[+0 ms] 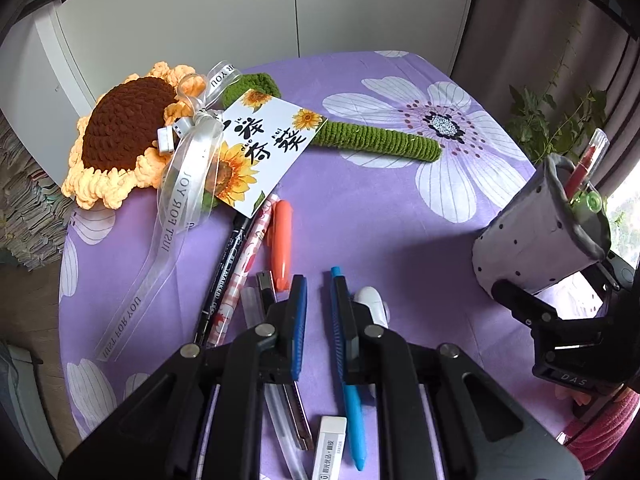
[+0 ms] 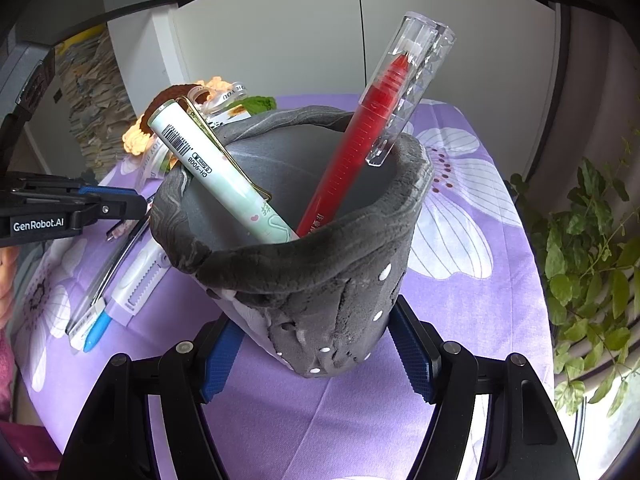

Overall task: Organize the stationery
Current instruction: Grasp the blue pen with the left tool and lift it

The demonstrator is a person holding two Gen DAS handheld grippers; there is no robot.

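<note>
The purple flowered cloth (image 1: 392, 248) covers my table, with white cupboard doors (image 1: 240, 12) behind it. On it, far from the grey pen pot (image 2: 312, 280), lies a crocheted sunflower (image 1: 120, 136) whose card (image 1: 260, 148) hides the tops of some pens. I hold the pot tilted in my right gripper (image 2: 316, 360), its blue pads pressed against both sides; the pot's base is hidden from me. Inside lean a red pen (image 2: 360, 152) and a pale green pen (image 2: 216, 168), tips buried. My left gripper (image 1: 320, 312) hangs with fingers apart, gripping nothing, over loose pens left of the pot. Its frame cuts off the blue pen (image 1: 354, 420), eraser (image 1: 330, 448) and a white item (image 1: 374, 300) I can't identify.
</note>
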